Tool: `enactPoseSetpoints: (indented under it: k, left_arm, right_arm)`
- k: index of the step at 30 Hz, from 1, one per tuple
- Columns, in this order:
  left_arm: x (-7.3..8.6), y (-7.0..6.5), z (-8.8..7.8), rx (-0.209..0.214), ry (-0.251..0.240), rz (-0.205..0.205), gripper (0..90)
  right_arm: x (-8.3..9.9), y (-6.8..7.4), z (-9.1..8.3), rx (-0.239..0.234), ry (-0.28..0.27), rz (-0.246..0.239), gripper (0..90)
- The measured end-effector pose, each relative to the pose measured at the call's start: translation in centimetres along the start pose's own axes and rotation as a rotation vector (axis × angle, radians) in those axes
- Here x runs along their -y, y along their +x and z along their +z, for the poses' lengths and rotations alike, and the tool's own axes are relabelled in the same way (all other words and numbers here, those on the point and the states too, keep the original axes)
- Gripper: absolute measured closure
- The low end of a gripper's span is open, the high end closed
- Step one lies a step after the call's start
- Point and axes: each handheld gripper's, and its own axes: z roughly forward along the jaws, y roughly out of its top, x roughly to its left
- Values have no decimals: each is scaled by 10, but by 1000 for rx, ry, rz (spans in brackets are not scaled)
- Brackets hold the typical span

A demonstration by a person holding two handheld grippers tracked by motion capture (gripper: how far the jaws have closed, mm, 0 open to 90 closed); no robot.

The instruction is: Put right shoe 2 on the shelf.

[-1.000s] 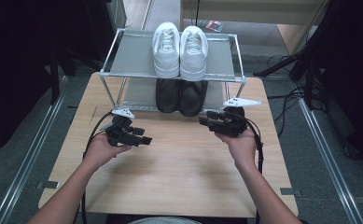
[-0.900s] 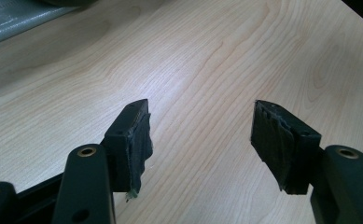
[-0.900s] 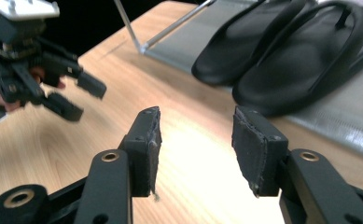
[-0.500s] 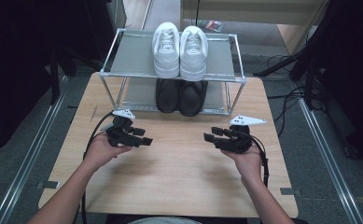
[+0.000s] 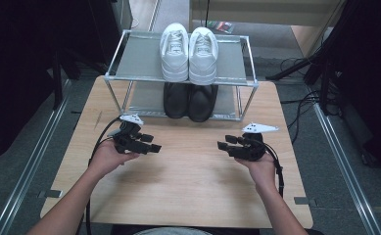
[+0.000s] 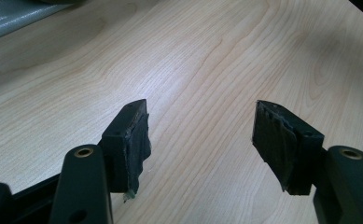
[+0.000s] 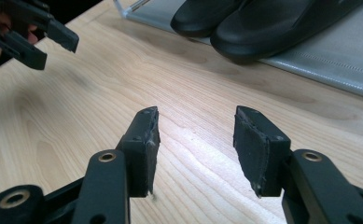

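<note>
Both pairs sit on the shoe rack point(image 5: 247, 84), so the work looks finished. Ahead of the empty, open right gripper point(image 7: 195, 140) lie the black shoes point(image 7: 244, 21); the left gripper point(image 6: 200, 140) gapes over bare desk point(image 6: 207, 60).

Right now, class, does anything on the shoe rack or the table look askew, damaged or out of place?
Nothing stands out. The white shoes sit paired on the rack top shelf, the black shoes paired below. The table is unmarked; both grippers' jaws stand open, holding nothing.
</note>
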Motion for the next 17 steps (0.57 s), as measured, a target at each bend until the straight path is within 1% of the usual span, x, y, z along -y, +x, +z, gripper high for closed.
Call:
enactPoseSetpoints:
  k: [2,4,5,8,9,13,14,15,16,17]
  left_arm:
    - [0,1,1,0,7,-3,367]
    - [0,0,2,3,11,-2,365]
    - [0,0,3,2,13,2,363]
    - [0,0,4,4,17,-4,360]
    - [0,0,4,4,17,-4,360]
    - [-1,-1,5,-10,16,-7,354]
    - [0,0,5,1,19,-8,345]
    - [0,0,5,1,19,-8,332]
    - [0,0,7,3,23,-5,311]
    - [0,-1,10,4,27,-3,311]
  right_arm:
    - [-2,0,1,-2,3,-9,523]
    - [-2,0,1,-5,-8,1,522]
    - [-2,0,2,-7,1,-2,519]
    - [-1,2,4,1,15,-30,517]
    - [-1,2,4,-2,20,-30,517]
    - [-1,3,5,-8,21,-30,511]
    - [0,3,6,-5,30,-40,500]
    - [0,3,6,-5,30,-40,500]
    - [1,4,8,21,38,-58,448]
    - [1,4,8,21,38,-58,448]
